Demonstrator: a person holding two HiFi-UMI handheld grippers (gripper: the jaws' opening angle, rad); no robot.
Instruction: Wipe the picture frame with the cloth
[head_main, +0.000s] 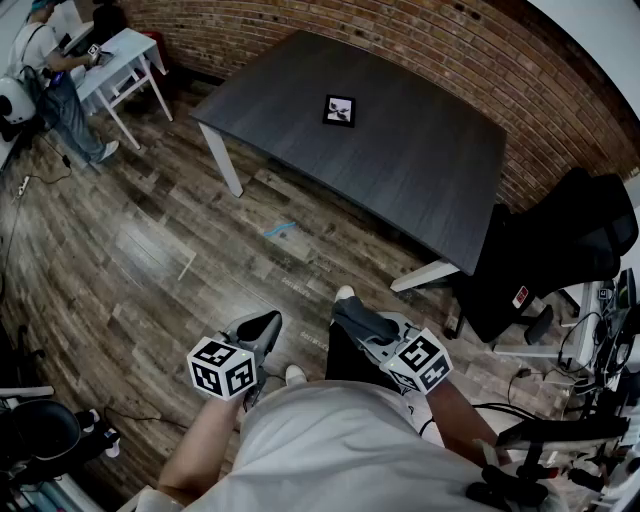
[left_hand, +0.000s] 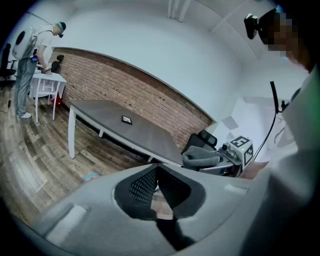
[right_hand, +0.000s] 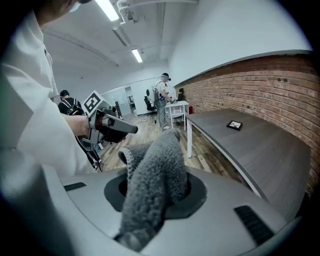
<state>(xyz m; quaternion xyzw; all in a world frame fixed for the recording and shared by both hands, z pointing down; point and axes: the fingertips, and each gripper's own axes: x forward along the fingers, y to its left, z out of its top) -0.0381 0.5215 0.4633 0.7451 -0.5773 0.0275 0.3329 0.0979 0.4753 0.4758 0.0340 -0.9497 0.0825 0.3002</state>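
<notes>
A small black picture frame (head_main: 339, 110) lies flat on the dark grey table (head_main: 420, 170), far ahead of both grippers; it also shows as a small dark rectangle (left_hand: 126, 119) in the left gripper view and as a picture frame (right_hand: 234, 125) in the right gripper view. My right gripper (head_main: 352, 318) is shut on a grey fluffy cloth (right_hand: 152, 185) that bulges out of its jaws and hangs forward. My left gripper (head_main: 262, 328) is shut with nothing in it, its ribbed pads (left_hand: 145, 186) pressed together. Both are held low in front of my body, above the wooden floor.
A black office chair (head_main: 545, 260) stands at the table's right end by the brick wall (head_main: 430, 40). A white table (head_main: 115, 65) with a person at it sits at the far left. Cables and equipment crowd the right edge (head_main: 600, 400). A blue scrap (head_main: 280, 229) lies on the floor.
</notes>
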